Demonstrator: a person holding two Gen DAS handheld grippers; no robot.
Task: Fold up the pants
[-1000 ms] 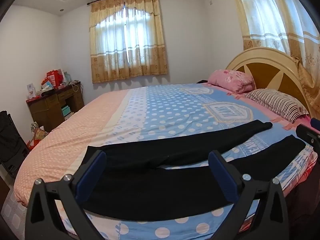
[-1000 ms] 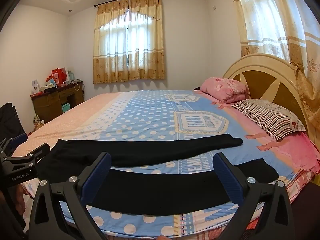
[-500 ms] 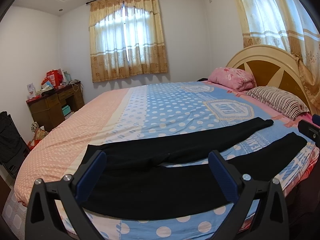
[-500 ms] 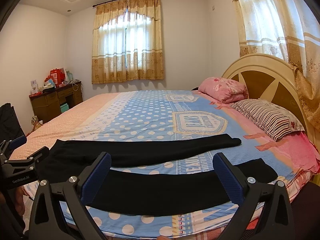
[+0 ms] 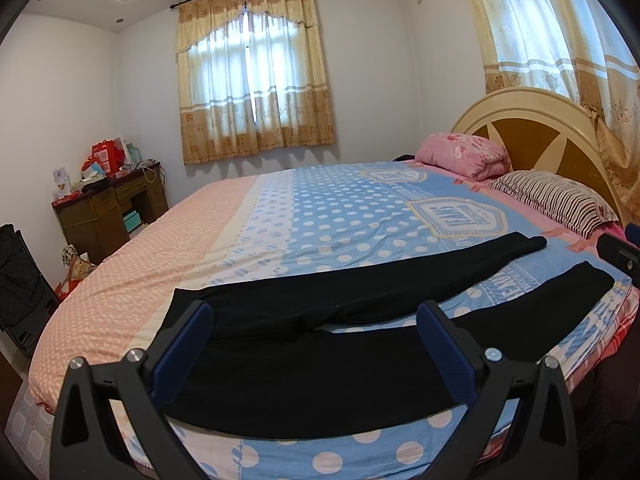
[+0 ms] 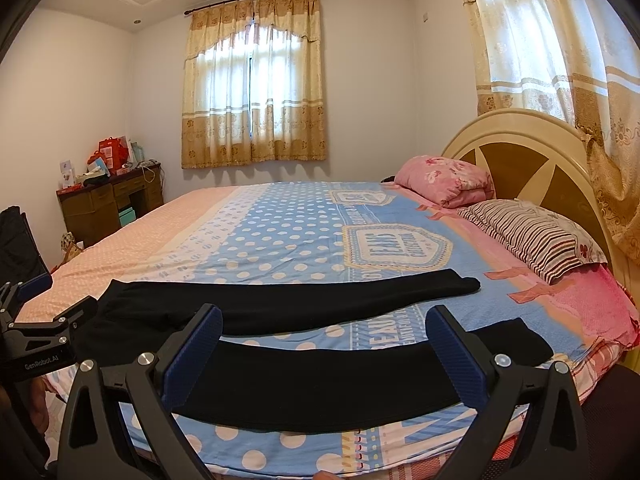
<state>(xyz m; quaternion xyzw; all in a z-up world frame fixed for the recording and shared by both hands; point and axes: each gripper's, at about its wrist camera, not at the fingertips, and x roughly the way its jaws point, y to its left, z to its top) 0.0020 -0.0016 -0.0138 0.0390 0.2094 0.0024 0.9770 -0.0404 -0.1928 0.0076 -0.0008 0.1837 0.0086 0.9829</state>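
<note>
Since the pants [image 5: 304, 364] lie flat and unfolded on the bed [image 5: 328, 216], I see both grippers spread apart, nothing folded yet.

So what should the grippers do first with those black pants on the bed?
Probably lower both toward the near leg. The black pants lie flat and unfolded on the bed, legs spread apart. The left gripper and right gripper are open, holding nothing, above the cloth. Grasping the near leg would let them fold it over the far one.

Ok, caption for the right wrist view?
Open right gripper hovering over black pants spread flat, legs apart, on the bed.
</note>
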